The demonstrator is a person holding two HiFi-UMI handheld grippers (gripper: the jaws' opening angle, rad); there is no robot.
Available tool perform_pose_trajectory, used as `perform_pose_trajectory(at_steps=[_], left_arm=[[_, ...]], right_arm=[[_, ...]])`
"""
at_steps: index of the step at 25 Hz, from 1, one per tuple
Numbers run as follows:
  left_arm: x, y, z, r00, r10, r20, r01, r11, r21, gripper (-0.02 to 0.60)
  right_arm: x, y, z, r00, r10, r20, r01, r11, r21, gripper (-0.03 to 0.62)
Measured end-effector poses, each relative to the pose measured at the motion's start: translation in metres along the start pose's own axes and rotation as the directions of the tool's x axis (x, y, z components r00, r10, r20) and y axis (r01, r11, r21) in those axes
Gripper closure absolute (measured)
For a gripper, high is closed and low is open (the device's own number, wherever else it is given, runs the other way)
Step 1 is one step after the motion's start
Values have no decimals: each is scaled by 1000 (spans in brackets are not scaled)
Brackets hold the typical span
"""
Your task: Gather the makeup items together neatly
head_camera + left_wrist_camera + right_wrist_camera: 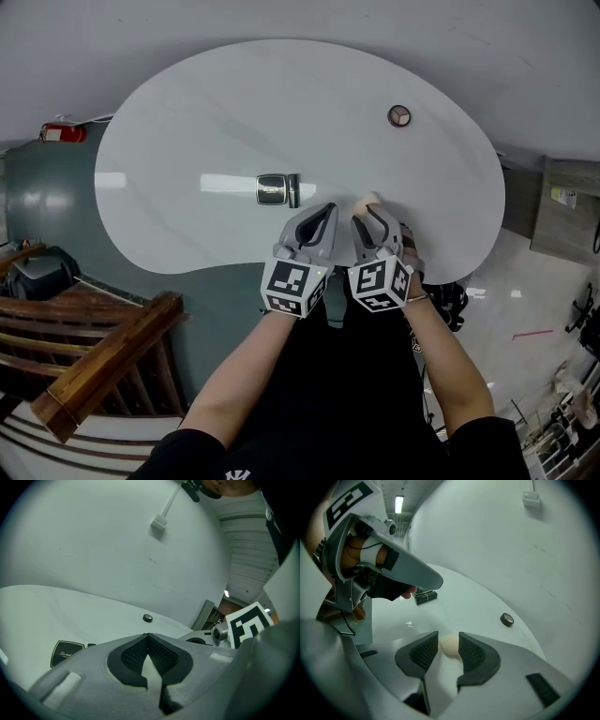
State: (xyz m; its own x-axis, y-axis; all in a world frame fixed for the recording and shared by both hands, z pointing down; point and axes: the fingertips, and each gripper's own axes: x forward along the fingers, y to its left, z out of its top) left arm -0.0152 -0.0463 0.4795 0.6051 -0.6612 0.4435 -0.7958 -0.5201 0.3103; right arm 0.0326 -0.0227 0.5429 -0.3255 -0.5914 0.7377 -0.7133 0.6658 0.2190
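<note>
A beige makeup sponge (371,198) lies on the white table (187,112) near its front edge. My right gripper (368,212) stands open with the sponge (450,646) between its fingertips; I cannot tell whether the pads touch it. My left gripper (327,210) is beside it on the left, shut and empty. A dark square compact (272,188) with a black stick (293,190) against its right side lies left of both grippers. A small round pot (399,116) sits far back on the right. The left gripper view shows the compact (65,653) and the pot (147,618).
The table's front edge runs just under both grippers. A wooden railing (103,366) stands low at the left, a red object (62,133) beyond the table's left end, and a cabinet (567,206) at the right.
</note>
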Motion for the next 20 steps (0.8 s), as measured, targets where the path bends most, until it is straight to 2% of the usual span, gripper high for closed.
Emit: perform_pose_trajectory(at_steps=[6, 13, 16, 20], left_arm=[[8, 1, -8, 1000, 20, -5, -20, 999, -28, 574], [9, 8, -17, 999, 40, -17, -41, 998, -51, 574], [8, 12, -18, 999, 51, -15, -52, 997, -55, 574], [5, 18, -17, 998, 56, -10, -57, 997, -53, 574]], right_arm=[[8, 1, -2, 1000, 12, 5, -12, 999, -44, 451], [15, -1, -3, 999, -32, -5, 31, 991, -129, 465], [13, -4, -2, 1000, -25, 5, 25, 997, -74, 491], [8, -15, 1, 999, -1, 43, -4, 992, 124, 507]])
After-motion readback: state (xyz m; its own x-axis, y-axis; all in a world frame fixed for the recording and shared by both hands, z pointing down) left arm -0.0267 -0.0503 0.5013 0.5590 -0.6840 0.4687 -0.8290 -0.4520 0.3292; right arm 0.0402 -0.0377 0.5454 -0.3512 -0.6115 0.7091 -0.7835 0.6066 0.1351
